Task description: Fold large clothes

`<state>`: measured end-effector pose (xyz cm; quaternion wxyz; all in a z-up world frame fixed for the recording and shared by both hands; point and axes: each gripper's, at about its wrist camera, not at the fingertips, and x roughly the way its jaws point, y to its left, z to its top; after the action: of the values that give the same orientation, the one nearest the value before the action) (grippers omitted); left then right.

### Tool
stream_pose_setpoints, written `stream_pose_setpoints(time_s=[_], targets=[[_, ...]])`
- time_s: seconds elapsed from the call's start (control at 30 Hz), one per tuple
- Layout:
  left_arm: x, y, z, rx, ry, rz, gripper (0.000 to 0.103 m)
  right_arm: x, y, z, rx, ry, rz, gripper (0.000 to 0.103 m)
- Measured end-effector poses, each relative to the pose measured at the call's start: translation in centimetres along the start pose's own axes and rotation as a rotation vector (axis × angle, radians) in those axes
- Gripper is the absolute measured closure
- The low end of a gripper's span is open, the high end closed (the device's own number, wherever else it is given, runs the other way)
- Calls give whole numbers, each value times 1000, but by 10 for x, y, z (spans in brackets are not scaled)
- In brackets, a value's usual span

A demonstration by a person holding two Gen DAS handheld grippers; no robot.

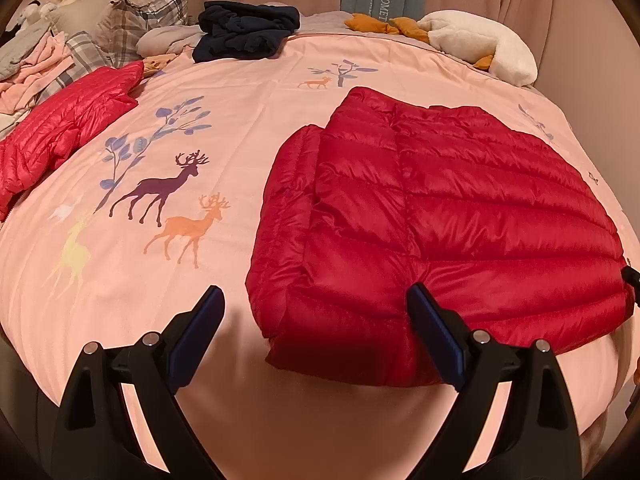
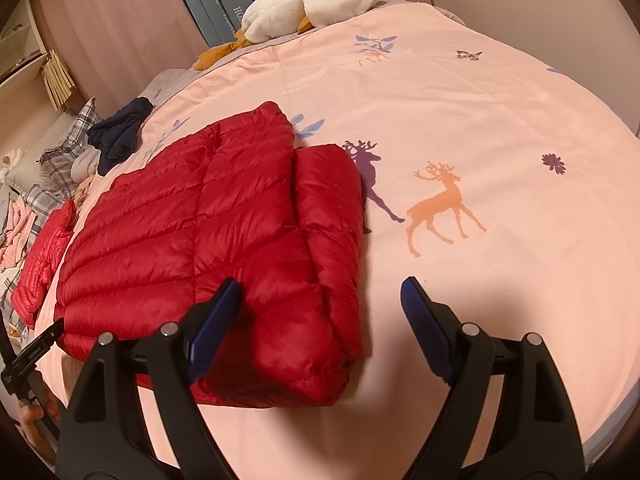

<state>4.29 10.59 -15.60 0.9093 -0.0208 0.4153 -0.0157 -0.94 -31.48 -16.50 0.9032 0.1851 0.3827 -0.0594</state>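
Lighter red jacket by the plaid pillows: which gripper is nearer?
Left. The left gripper hovers at the folded red down jacket corner on that side; the right gripper is at the opposite corner, the folded jacket between it and the lighter red jacket.

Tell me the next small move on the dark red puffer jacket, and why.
Probably lower both grippers onto the near hem of the dark red puffer jacket. The left gripper and right gripper hang open and empty above it, and its sleeves already look folded in.
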Motion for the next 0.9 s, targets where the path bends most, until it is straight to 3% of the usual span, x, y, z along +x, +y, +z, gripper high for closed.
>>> stream_pose_setpoints(time_s=[0.3,0.57,0.9], targets=[[-6,0,0,6,0,18,10,-10,-5,-2,5,-11,-21,20],[-27,-8,0,39,-41,56,10,-38,5,-1,-49,-101,-86,20],[-56,-62,4,167,-130,-13,10,-45,85,-23,-248,-126,55,20]])
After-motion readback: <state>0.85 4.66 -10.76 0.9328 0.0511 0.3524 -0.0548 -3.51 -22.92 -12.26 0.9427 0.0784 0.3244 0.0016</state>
